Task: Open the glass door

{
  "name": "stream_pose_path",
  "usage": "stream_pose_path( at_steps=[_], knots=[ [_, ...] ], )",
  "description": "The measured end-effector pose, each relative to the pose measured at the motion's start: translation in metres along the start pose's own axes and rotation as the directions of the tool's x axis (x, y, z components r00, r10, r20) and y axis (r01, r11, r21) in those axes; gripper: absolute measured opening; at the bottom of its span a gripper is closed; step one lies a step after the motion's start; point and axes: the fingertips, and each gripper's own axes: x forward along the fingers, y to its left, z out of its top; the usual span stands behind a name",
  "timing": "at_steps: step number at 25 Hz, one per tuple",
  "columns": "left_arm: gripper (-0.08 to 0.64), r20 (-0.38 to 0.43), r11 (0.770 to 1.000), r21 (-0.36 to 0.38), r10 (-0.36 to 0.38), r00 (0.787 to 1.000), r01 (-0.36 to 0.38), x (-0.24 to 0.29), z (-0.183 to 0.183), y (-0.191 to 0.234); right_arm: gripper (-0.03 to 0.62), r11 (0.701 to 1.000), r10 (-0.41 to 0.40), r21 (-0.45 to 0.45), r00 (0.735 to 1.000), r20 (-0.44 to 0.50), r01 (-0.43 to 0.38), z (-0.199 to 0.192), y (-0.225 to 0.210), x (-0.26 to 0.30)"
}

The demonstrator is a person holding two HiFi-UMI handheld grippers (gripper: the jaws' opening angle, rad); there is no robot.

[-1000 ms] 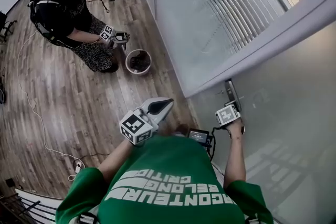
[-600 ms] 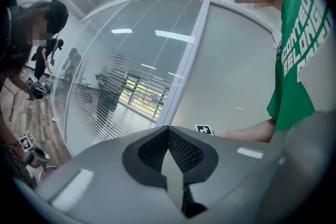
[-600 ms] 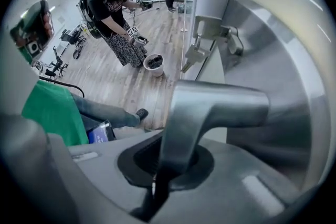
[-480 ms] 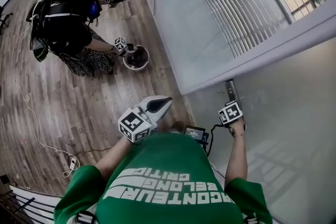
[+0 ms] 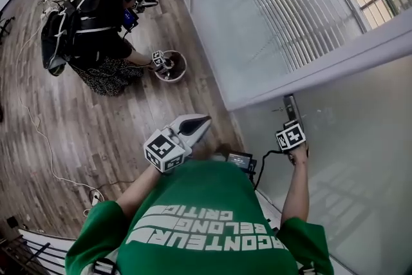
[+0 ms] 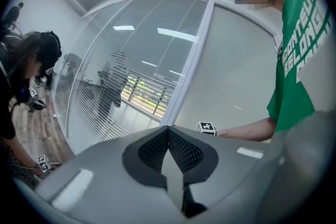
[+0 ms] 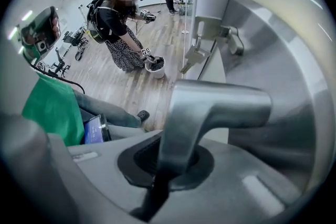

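Right gripper (image 7: 170, 162) stays clamped on the door handle (image 7: 215, 105) — barely shifted over the last second, so the glass door (image 5: 360, 158) still looks shut in its frame — while left gripper (image 6: 169, 157), jaws together, hangs empty alongside.

We see a round pot (image 5: 172, 67) on the wood floor (image 5: 129, 119). A person (image 5: 106, 29) wearing a backpack (image 5: 55, 35) bends just left of the pot. A white cable (image 5: 46, 150) trails well below it, and slatted blinds (image 5: 290, 9) hang to its right.
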Motion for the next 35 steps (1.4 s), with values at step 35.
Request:
stream_pose_path(
  at_steps=[35],
  knots=[
    [0.017, -0.097, 0.989, 0.032, -0.14, 0.985, 0.143, 0.099, -0.025, -0.025, -0.006, 0.992, -0.126, 0.054, 0.816, 0.565, 0.115, 0.045, -0.005, 0.033]
  ],
)
